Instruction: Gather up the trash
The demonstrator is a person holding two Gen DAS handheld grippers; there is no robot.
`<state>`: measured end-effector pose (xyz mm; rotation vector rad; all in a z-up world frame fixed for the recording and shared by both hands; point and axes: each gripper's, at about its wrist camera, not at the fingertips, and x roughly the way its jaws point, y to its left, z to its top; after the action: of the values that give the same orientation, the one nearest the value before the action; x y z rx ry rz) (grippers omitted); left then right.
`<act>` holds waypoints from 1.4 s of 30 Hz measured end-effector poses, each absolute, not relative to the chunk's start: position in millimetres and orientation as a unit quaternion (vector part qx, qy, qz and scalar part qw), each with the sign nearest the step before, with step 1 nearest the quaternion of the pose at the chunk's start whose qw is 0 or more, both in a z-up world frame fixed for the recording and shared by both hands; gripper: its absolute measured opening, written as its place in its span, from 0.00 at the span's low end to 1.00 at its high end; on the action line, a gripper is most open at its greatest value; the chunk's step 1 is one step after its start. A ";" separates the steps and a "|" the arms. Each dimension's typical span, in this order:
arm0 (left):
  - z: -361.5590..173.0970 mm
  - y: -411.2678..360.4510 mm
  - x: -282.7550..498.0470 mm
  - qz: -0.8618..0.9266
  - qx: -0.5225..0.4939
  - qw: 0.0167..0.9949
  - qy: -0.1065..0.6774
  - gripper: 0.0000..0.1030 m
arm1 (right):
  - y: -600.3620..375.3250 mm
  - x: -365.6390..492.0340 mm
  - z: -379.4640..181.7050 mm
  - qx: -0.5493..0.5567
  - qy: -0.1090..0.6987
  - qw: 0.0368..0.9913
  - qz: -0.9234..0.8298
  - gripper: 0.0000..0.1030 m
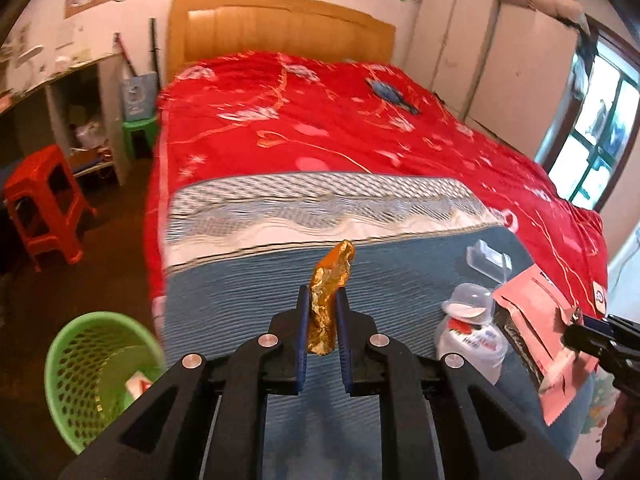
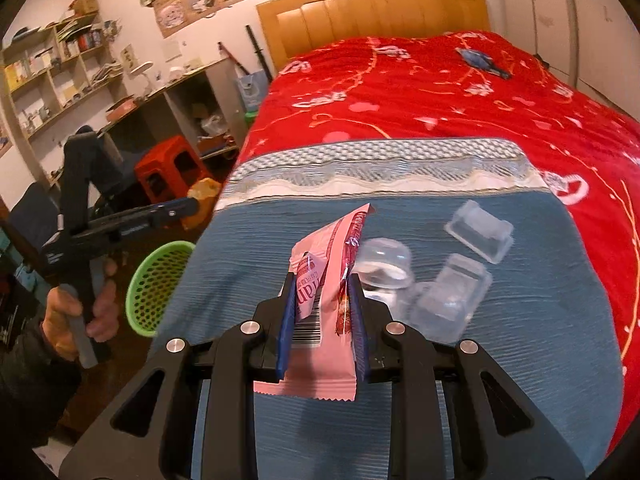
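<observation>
My left gripper [image 1: 323,300] is shut on a crumpled gold foil wrapper [image 1: 328,300] and holds it above the blue end of the bed. The wrapper also shows in the right wrist view [image 2: 202,200]. My right gripper [image 2: 322,292] is shut on a pink snack wrapper [image 2: 324,312], lifted over the blue cover; it also shows in the left wrist view [image 1: 536,320]. A green mesh trash basket [image 1: 96,376] stands on the floor at the bed's left corner and holds some trash; it also shows in the right wrist view [image 2: 158,288].
On the blue cover [image 2: 520,320] lie two clear plastic trays [image 2: 480,232] [image 2: 448,300] and a clear domed cup [image 2: 384,264]. A red quilt [image 1: 320,120] covers the rest of the bed. A red stool [image 1: 40,200] and shelves [image 2: 60,80] stand at the left.
</observation>
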<state>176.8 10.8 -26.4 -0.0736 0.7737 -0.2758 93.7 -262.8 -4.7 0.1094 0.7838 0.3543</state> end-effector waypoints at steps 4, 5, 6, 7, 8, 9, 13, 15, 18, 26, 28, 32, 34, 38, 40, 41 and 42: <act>-19.7 61.3 155.1 -0.101 -0.058 0.923 0.366 0.12 | -233.6 92.5 0.6 0.040 0.378 0.905 0.192 0.25; -19.4 70.5 152.0 -0.095 -0.062 0.924 0.364 0.12 | -228.6 92.8 1.9 0.037 0.378 0.904 0.196 0.25; -19.2 82.8 147.6 -0.085 -0.066 0.926 0.363 0.12 | -221.6 93.2 3.3 0.034 0.378 0.903 0.200 0.25; -20.1 97.1 142.3 -0.073 -0.071 0.927 0.362 0.12 | -215.2 93.7 4.6 0.031 0.378 0.902 0.204 0.25; -21.2 108.8 138.3 -0.064 -0.076 0.927 0.362 0.12 | -206.6 94.2 6.2 0.028 0.378 0.901 0.210 0.25; -22.4 117.6 135.6 -0.057 -0.079 0.927 0.362 0.12 | -199.1 94.0 7.6 0.024 0.377 0.901 0.215 0.25; -34.4 159.6 126.3 -0.022 -0.094 0.923 0.371 0.12 | -165.9 95.8 10.1 0.014 0.376 0.896 0.235 0.25; -44.3 180.3 122.8 -0.003 -0.100 0.920 0.379 0.12 | -152.6 97.6 9.3 0.011 0.378 0.893 0.244 0.25; -60.5 206.8 121.8 0.022 -0.112 0.911 0.395 0.12 | -130.8 102.2 7.2 0.007 0.381 0.889 0.256 0.25; -99.5 241.5 124.1 0.050 -0.137 0.891 0.431 0.15 | -83.9 115.6 0.2 0.001 0.391 0.877 0.279 0.25; -108.1 246.3 123.2 0.053 -0.139 0.886 0.439 0.19 | -78.7 118.4 -0.7 0.002 0.392 0.876 0.282 0.25; -117.4 252.7 124.8 0.059 -0.146 0.881 0.445 0.27 | -62.0 123.4 -3.4 -0.001 0.396 0.871 0.291 0.25; -121.2 257.0 124.5 0.062 -0.154 0.879 0.446 0.35 | -57.6 125.5 -4.6 -0.004 0.398 0.869 0.294 0.25; -121.7 264.2 119.5 0.063 -0.166 0.881 0.440 0.48 | -42.3 127.7 -8.7 -0.008 0.402 0.864 0.303 0.25; -120.9 266.5 116.7 0.067 -0.166 0.881 0.438 0.52 | -37.7 128.2 -11.0 -0.008 0.405 0.861 0.307 0.25; -120.2 269.7 113.5 0.069 -0.169 0.881 0.437 0.52 | -32.6 128.5 -12.2 -0.008 0.406 0.859 0.311 0.25; -119.7 272.1 112.4 0.071 -0.172 0.880 0.437 0.52 | -30.0 129.7 -12.7 -0.009 0.407 0.858 0.313 0.25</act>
<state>112.4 272.1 -119.7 -0.3585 0.9102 0.1483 129.7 -30.0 -12.7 -0.0197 0.8538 0.6581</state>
